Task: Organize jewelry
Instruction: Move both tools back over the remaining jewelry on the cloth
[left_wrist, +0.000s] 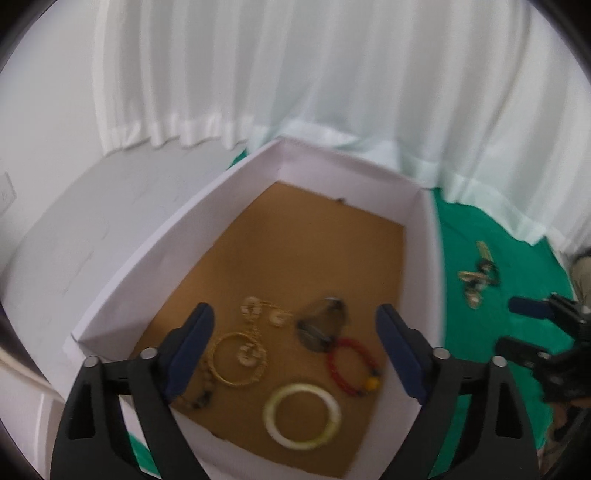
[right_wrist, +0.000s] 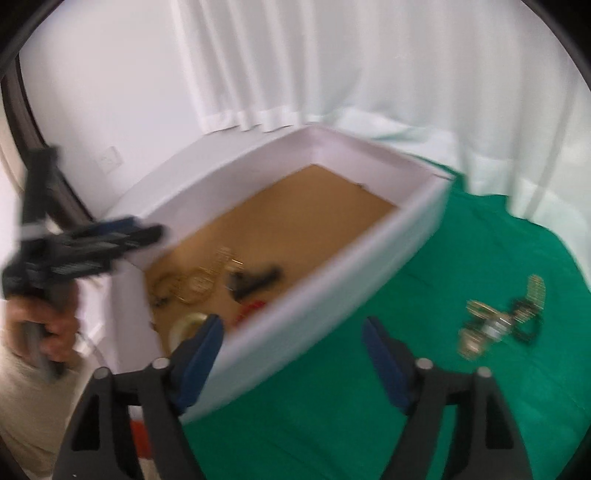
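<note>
Both grippers, left gripper (left_wrist: 295, 347) and right gripper (right_wrist: 293, 354), have jaws spread, grasping nothing. A tangled gold-and-black jewelry pile (right_wrist: 502, 321) lies on the green-clothed worktop (right_wrist: 332, 424), beside the white cardboard box (left_wrist: 424, 236). Chains could snag and drag neighbours.

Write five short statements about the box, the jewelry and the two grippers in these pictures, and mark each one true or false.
1. The white bangle lies inside the box. True.
2. The box floor is green. False: it is brown; the green cloth lies under and beside the box.
3. Every piece of jewelry is already in the box. False: a tangled pile lies on the cloth outside it.
4. The left gripper is open with nothing between its fingers. True.
5. The right gripper is shut on the red beaded bracelet. False: it is open and empty, and the bracelet lies in the box.
</note>
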